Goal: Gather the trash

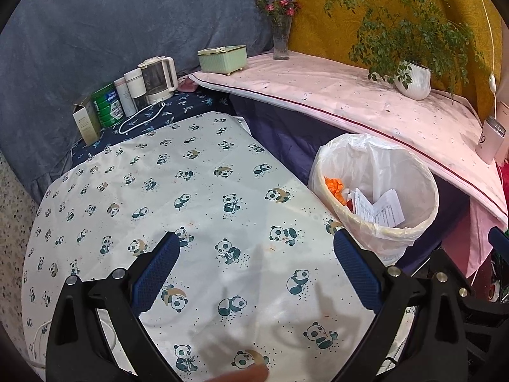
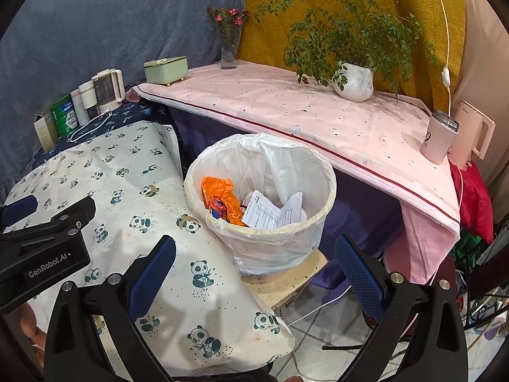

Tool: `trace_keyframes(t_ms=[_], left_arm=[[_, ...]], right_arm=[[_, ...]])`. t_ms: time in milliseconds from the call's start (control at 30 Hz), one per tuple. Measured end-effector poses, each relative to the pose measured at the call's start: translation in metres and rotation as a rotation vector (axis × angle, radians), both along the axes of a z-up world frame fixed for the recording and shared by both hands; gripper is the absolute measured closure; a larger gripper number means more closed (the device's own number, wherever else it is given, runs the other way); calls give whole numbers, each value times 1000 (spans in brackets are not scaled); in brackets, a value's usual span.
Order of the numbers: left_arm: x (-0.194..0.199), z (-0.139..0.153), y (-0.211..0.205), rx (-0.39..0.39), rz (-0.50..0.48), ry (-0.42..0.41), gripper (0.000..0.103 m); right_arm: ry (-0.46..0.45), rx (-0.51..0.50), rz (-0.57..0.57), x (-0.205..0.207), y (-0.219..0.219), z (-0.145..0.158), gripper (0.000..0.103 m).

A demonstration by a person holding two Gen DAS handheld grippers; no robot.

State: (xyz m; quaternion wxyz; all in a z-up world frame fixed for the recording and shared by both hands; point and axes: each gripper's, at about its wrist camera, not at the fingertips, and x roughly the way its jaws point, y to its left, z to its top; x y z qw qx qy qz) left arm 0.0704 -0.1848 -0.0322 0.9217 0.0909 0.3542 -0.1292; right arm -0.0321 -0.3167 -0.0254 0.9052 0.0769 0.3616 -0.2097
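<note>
The right wrist view alone shows the small stool (image 2: 288, 281) under the bin and the floor with loose cables (image 2: 321, 321); the left wrist view shows more of the panda-print cloth (image 1: 178, 197) on the counter. The left hand-held gripper (image 1: 254, 273) hangs over that cloth, its blue pads spread wide with nothing between them. The right hand-held gripper (image 2: 253, 278) is likewise wide open and empty, pointing at the bin from just in front, with the left one's black body visible at its left edge. The waste bin (image 2: 264, 232), lined with a white plastic bag, stands just beside the counter's edge and holds an orange wrapper (image 2: 222, 200) and crumpled printed paper (image 2: 273, 211). Beyond it, a pink-covered shelf (image 2: 286, 111) carries a green box (image 2: 165, 70), a flower vase (image 2: 229, 47) and a potted plant (image 2: 353, 79).
</note>
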Motion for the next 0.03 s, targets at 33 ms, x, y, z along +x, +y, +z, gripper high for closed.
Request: trace_keyframes(t_ms=[33], left_arm=[[-1, 1, 0, -1, -4, -2, 10]], right_arm=[[-1, -1, 1, 0, 1, 1, 6]])
